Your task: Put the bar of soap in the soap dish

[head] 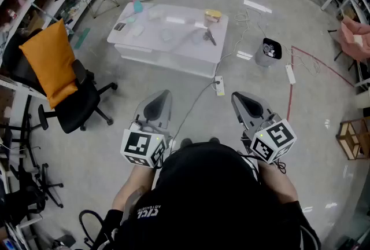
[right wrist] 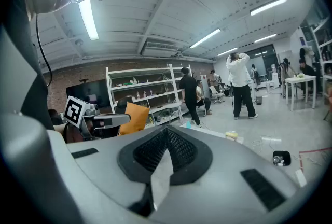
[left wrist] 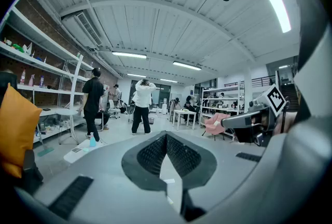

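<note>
Approach step: left hand-held gripper point(head: 162, 98) and right hand-held gripper point(head: 243, 101) are both closed on nothing, well apart from the worktop point(head: 167, 52), where soap and dish are too small to tell; next, walk up and open.

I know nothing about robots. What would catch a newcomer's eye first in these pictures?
First come the two grey claws held out in front of the person, the left claw and the right claw, both shut with nothing in them. Next is the bright orange cushion propped on a black office chair at the left. Then there is the low white table ahead, with a few small items on top.
</note>
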`<state>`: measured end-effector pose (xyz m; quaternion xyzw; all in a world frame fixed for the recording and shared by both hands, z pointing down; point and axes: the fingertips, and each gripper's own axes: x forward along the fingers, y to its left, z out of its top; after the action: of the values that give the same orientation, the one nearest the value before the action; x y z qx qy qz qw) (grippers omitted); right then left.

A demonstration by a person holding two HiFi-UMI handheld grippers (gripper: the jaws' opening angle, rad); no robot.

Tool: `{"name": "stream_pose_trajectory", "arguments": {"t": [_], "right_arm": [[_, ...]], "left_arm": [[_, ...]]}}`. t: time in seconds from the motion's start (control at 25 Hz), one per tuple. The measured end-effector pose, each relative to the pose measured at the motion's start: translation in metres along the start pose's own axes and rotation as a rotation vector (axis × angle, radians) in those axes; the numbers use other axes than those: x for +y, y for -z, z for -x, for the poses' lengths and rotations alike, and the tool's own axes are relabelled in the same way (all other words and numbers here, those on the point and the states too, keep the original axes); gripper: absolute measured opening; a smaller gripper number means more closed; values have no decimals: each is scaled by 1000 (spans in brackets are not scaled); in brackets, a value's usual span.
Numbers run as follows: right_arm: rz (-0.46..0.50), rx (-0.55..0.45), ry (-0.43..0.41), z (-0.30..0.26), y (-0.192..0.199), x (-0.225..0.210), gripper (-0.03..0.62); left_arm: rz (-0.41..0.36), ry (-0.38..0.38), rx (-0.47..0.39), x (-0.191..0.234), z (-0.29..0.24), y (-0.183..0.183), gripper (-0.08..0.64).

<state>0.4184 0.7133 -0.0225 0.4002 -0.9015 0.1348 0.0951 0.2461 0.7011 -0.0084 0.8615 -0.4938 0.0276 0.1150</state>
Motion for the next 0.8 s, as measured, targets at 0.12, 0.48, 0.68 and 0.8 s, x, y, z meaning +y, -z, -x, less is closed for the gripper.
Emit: {"name": "stream_pose_trajectory", "arguments": {"t": [0.12, 0.48, 0.68, 0.8], "right_arm": [[-5, 7, 7, -10, 2, 5, 15], [-112, -2, -54, -25, 14, 30, 15], [-138, 14, -62, -33, 21, 26, 15], [-137, 6, -87, -40, 16, 22, 15]], "left_arm": [[7, -1, 0, 11, 5, 2, 9], [26, -1, 24, 38, 19, 20, 9], [54, -19, 42, 42, 21, 30, 9], [63, -45, 51, 49, 19, 30, 9]]}}
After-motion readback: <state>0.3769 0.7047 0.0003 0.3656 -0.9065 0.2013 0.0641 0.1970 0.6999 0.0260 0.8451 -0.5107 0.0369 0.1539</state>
